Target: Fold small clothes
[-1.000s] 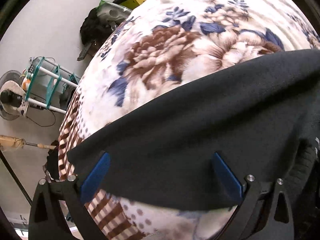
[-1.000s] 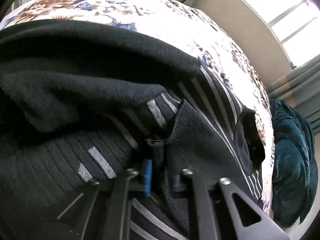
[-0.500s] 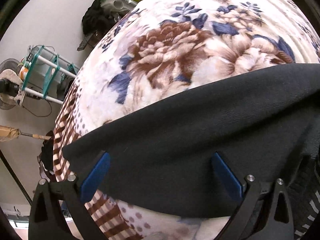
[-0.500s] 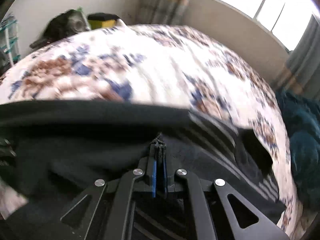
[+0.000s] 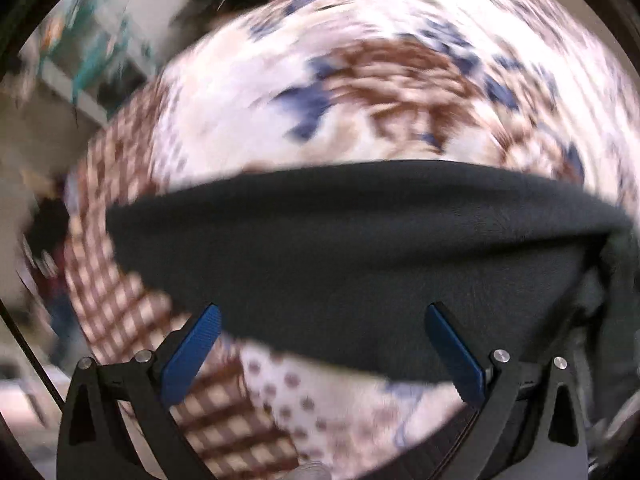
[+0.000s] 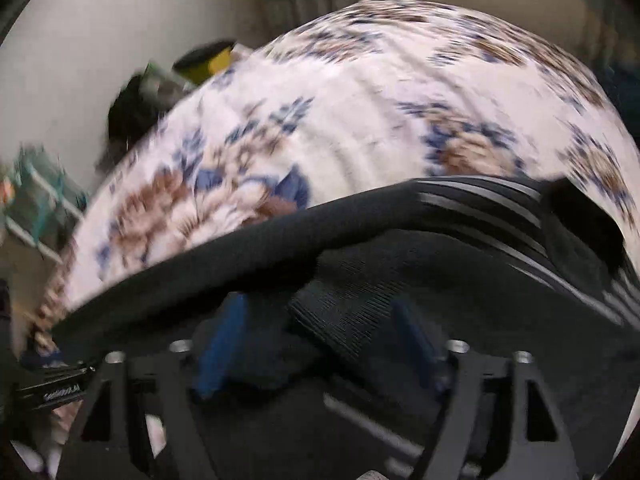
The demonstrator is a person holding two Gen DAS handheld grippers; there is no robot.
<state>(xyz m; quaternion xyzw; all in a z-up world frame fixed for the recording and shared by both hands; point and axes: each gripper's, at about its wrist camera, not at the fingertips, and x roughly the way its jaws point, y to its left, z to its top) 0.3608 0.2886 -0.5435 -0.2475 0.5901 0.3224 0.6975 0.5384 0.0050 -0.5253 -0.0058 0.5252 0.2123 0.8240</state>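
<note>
A dark garment (image 5: 340, 248) with grey stripes (image 6: 480, 204) lies folded on the floral blanket (image 5: 360, 92) of a bed. My left gripper (image 5: 323, 312) hovers open over the garment's near edge, its blue pads (image 5: 192, 352) wide apart and touching nothing. In the right wrist view my right gripper (image 6: 318, 304) hangs above the same dark garment (image 6: 360, 232). Its jaws are opening. A ribbed fold of the fabric (image 6: 344, 320) sits loosely between the blurred pads (image 6: 220, 344), which do not press on it. Both views are motion-blurred.
The blanket (image 6: 360, 92) stretches far beyond the garment. A checked border (image 5: 116, 208) marks the bed's left edge. Off the bed stand a teal rack (image 6: 36, 196), a dark heap (image 6: 128, 112) and a yellow and black object (image 6: 208, 58) by the wall.
My right gripper let go of the pinched fabric, opened wide and rose; the fold dropped onto the garment. The left gripper stayed open and swung across the dark garment.
</note>
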